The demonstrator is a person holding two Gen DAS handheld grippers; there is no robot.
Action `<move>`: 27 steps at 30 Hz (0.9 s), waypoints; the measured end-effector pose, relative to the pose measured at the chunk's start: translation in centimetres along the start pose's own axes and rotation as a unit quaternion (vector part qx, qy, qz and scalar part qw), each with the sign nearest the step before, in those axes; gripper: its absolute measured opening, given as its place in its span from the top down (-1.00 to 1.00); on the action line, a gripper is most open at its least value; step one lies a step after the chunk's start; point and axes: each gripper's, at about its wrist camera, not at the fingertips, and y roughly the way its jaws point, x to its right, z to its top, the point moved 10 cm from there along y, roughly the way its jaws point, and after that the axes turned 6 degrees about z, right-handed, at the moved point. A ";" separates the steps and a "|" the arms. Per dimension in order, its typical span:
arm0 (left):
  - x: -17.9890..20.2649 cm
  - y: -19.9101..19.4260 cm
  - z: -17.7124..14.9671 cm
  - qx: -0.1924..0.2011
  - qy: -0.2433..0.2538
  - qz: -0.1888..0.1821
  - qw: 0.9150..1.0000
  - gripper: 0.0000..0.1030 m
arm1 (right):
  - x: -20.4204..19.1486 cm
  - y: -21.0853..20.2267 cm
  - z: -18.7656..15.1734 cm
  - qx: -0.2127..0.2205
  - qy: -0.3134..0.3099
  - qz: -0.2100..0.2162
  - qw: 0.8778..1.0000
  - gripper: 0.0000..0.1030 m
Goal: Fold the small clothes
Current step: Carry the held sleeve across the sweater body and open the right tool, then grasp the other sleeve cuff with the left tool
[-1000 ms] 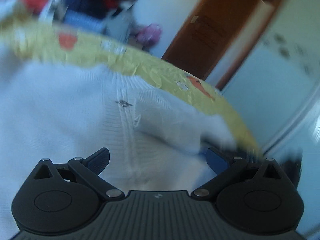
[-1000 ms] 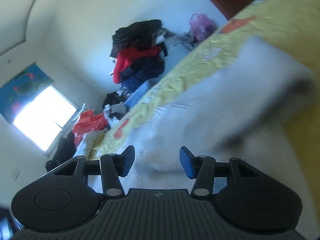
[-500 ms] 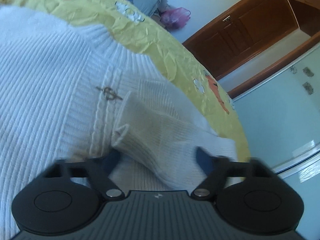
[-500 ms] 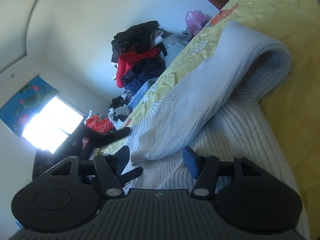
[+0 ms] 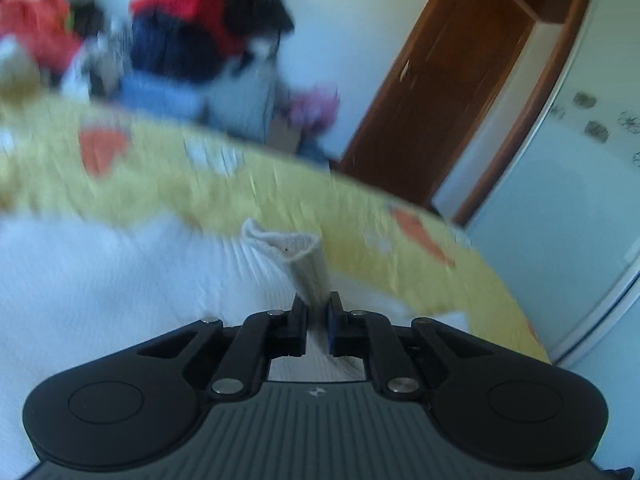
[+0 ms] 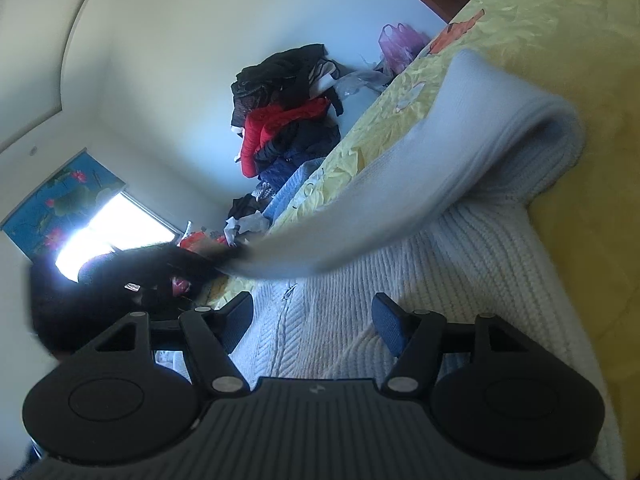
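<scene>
Fingers (image 5: 299,320) of left gripper (image 5: 317,312) — pinched on white sweater's (image 6: 460,280) sleeve cuff (image 5: 298,254); right gripper (image 6: 312,322) — jaws parted, just opening, empty, over the knit.

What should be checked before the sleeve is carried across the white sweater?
1. Left tool shut on the sleeve cuff: ok, fabric is pinched between its fingers, which have just been closing.
2. Sleeve lifted off the sweater body: ok, in the right wrist view it arcs above the knit.
3. Right tool free: ok, open over the knit, nothing pinched; its jaws have just been opening.
4. Sweater flat on the yellow bedspread: cannot tell, the left wrist view is blurred and only part shows.
5. Only one layer pinched: cannot tell.
</scene>
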 end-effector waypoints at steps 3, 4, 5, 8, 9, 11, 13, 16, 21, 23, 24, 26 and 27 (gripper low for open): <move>-3.8 -2.4 1.3 0.034 0.009 0.039 0.999 0.82 | -0.2 0.1 -0.1 -0.002 -0.006 -0.001 1.000 -0.42; -5.4 -2.6 1.4 0.036 0.007 0.055 0.998 0.82 | -0.2 0.1 -0.1 -0.002 -0.007 -0.001 1.000 -0.42; -7.2 -2.8 1.1 0.033 -0.001 0.071 0.997 0.82 | -0.2 0.1 -0.1 -0.002 -0.007 -0.001 1.000 -0.42; -12.9 -2.7 -0.9 0.004 -0.036 0.109 0.993 0.82 | -0.4 0.2 0.0 -0.002 -0.010 -0.001 1.000 -0.44; -14.1 -2.5 -1.7 -0.005 -0.044 0.119 0.992 0.82 | -0.4 0.2 0.0 -0.003 -0.012 -0.002 1.000 -0.44; -15.9 -1.6 -3.6 -0.030 -0.049 0.131 0.990 0.82 | -0.4 0.3 0.0 -0.005 -0.017 -0.004 1.000 -0.46; -16.8 -0.8 -5.5 -0.048 -0.049 0.134 0.989 0.82 | -0.5 0.3 0.0 -0.007 -0.020 -0.006 1.000 -0.46; -16.8 -1.0 -6.5 -0.013 -0.036 0.133 0.990 0.78 | -0.6 0.5 -0.1 -0.012 -0.028 -0.014 0.999 -0.45; -17.5 -1.6 -7.1 0.013 -0.070 0.099 0.993 0.73 | -4.0 0.3 -0.4 -0.055 -0.096 -0.021 0.994 -0.43; -18.3 -1.5 -7.0 0.012 -0.106 0.074 0.992 0.71 | -6.8 0.8 0.8 -0.055 -0.144 0.002 0.988 -0.50; -18.4 -1.7 -7.2 0.012 -0.122 0.063 0.990 0.71 | -7.9 1.5 1.7 -0.052 -0.174 0.000 0.983 -0.66; -18.8 -1.9 -7.3 0.012 -0.151 0.043 0.988 0.70 | -8.5 3.9 3.3 -0.059 -0.218 -0.024 0.974 -0.89; -19.0 -1.9 -7.3 0.012 -0.163 0.034 0.986 0.70 | -8.0 5.4 3.9 -0.071 -0.231 -0.043 0.970 -0.84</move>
